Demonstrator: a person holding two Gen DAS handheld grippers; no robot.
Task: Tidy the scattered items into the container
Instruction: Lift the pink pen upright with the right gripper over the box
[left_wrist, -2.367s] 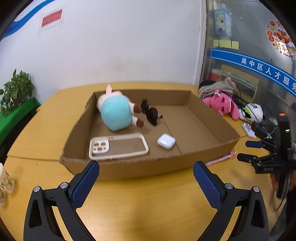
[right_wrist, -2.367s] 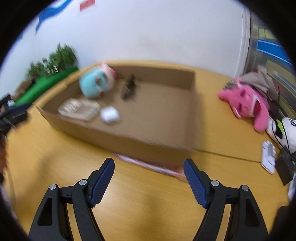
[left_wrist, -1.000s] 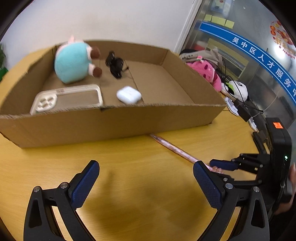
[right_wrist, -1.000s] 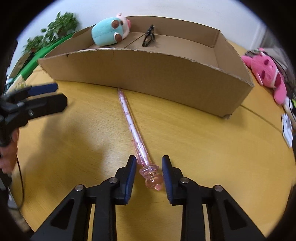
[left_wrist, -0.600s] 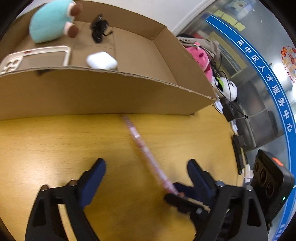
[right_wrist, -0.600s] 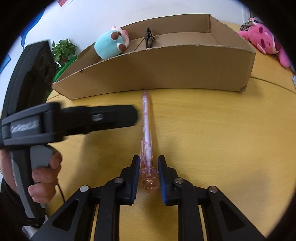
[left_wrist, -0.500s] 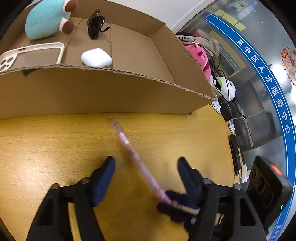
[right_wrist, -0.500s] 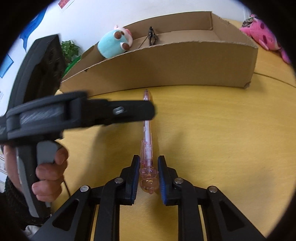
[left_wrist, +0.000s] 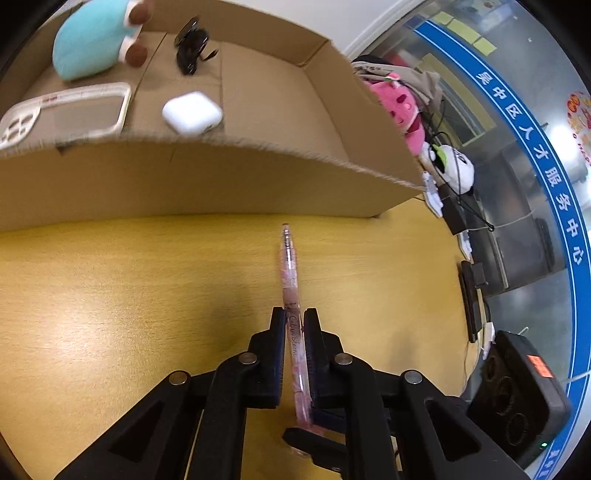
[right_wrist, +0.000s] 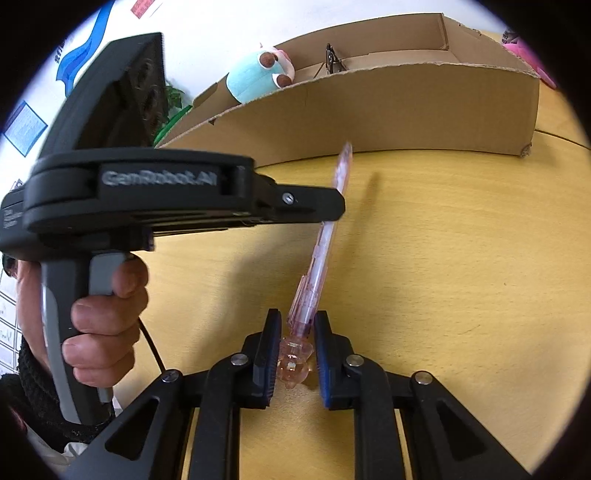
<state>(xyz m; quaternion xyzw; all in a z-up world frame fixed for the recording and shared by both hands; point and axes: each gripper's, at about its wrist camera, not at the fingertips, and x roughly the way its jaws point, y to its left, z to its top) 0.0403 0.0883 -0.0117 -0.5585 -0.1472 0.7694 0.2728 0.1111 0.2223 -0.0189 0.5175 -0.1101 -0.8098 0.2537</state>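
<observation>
Pink and see-through, the pen is held by both grippers at once. The left gripper has just squeezed its fingers tight on the middle of the pen. The right gripper has its fingers pressed on the pen's knobbly back end. The pen is tilted, with its tip up off the yellow wooden counter and pointing at the cardboard box. The tip is near the front wall of the box but is not touching it.

The box sits on the counter, toward its far edge. Inside the box lie a blue stuffed toy, a clear phone case, a white earbud case and black sunglasses. The toy is by the back wall. The phone case and earbud case are close to the front wall.

A hand grips the handle of the left gripper. Past the right end of the box there is a pink stuffed toy, by the counter's edge.
</observation>
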